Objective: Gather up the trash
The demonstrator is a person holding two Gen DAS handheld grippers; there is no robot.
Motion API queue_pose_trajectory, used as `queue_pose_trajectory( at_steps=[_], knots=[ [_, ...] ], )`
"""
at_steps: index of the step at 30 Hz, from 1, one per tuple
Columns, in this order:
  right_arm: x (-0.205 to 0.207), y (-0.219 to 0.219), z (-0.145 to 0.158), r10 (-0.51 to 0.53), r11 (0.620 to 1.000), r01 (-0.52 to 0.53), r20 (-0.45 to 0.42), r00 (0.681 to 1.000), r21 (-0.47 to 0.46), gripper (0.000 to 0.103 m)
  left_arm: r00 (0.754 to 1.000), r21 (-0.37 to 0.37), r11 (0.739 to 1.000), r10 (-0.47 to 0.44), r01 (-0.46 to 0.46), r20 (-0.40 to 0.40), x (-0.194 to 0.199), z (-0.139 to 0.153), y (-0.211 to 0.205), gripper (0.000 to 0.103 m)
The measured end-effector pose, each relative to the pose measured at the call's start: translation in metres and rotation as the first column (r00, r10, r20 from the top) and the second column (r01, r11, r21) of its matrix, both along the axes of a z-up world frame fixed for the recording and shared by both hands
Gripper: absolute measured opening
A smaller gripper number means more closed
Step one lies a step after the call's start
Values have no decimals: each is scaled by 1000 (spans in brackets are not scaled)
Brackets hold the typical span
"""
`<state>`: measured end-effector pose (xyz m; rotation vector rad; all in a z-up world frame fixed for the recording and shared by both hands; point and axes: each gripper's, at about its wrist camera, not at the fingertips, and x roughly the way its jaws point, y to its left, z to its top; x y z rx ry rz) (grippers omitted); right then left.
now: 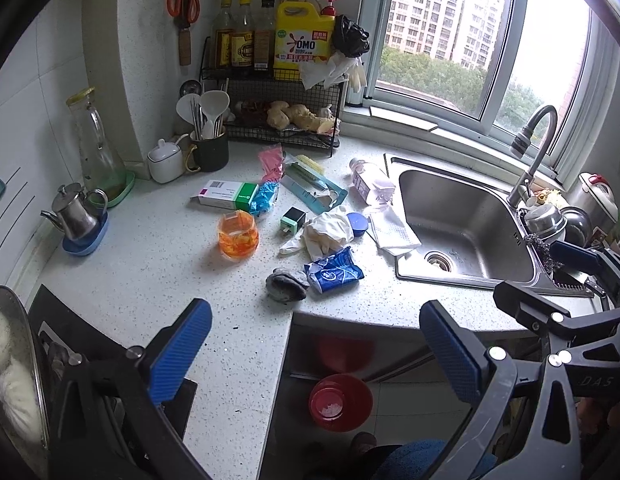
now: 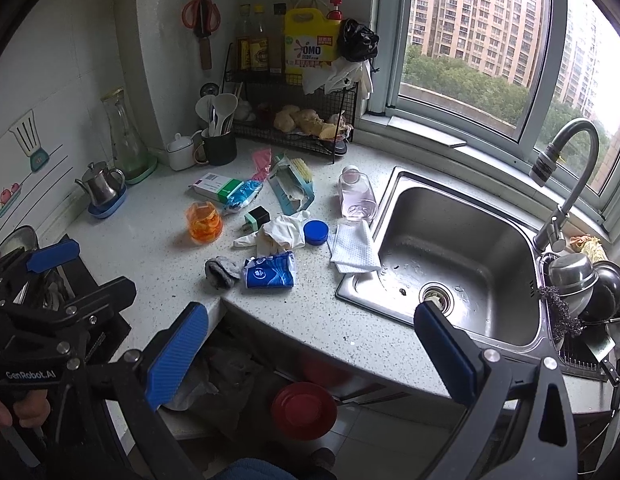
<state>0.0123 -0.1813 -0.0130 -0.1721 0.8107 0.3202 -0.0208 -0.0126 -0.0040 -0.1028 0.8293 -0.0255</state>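
Hovering released, left tongs (image 1: 316,354) and right tongs (image 2: 312,354) face the blue tissue pack (image 1: 334,270) ahead on the counter (image 1: 149,272)

The left tool (image 1: 316,348) hangs wide open and empty above the countertop (image 1: 157,272) edge, short of the blue packet (image 1: 334,270)

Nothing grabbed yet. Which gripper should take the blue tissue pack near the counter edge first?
Probably left. The left gripper, open and empty, sits almost straight in front of the crumpled blue plastic tissue pack. The right gripper, also open, sits toward the steel sink, with the pack off to its left.
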Motion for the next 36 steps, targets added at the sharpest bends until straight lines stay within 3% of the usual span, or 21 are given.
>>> queue_pose_trajectory(
  at_steps=[36],
  knots=[
    [-1,-5,-6,14,1000,-13,-26,1000,24,103,1000,28,1000,-12,13,-5,2,-2,-12,103]
  ],
)
